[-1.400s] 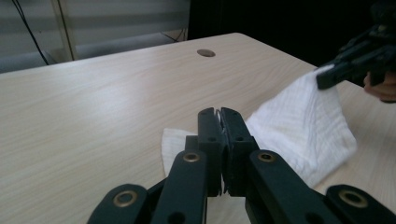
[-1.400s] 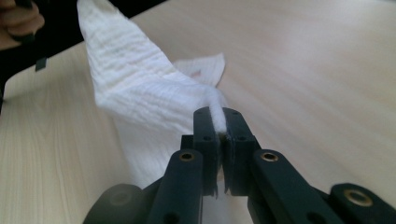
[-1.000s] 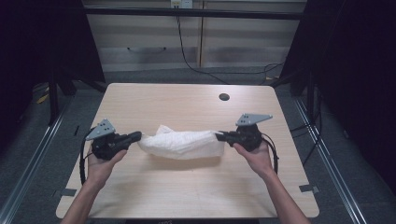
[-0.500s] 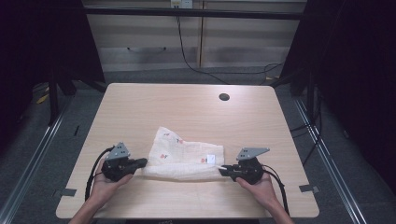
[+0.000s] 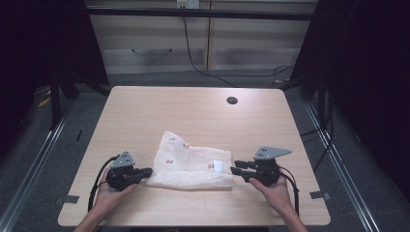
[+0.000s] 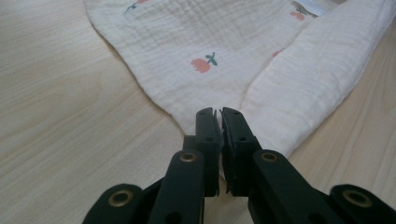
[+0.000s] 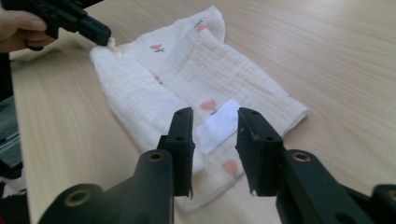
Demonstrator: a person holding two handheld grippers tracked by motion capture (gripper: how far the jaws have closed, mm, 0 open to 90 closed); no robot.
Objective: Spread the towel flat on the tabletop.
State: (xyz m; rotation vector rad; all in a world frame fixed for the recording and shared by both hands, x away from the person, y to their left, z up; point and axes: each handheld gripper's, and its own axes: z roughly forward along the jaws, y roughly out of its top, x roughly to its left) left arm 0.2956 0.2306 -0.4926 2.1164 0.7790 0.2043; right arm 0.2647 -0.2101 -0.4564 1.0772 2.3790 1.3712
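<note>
The cloth (image 5: 191, 166) is lying on the table (image 5: 193, 111) between the two sets of tongs, folded over on itself so that a plain band is running along the near edge and the flowered side is facing up behind it. The left tongs (image 5: 147, 171) are pinching the cloth's left corner: in the left gripper view the jaws are standing almost together with the fabric's point going in between them, which looks like a way of pinning that end flat while the fold settles. The right tongs (image 5: 235, 169) are gaping wide just off the cloth's right end, touching nothing; in the right gripper view the white label (image 7: 218, 124) is sitting beyond the space between the jaws. My guess is that side is being let go so the fold can rest, while the left corner is kept anchored.
</note>
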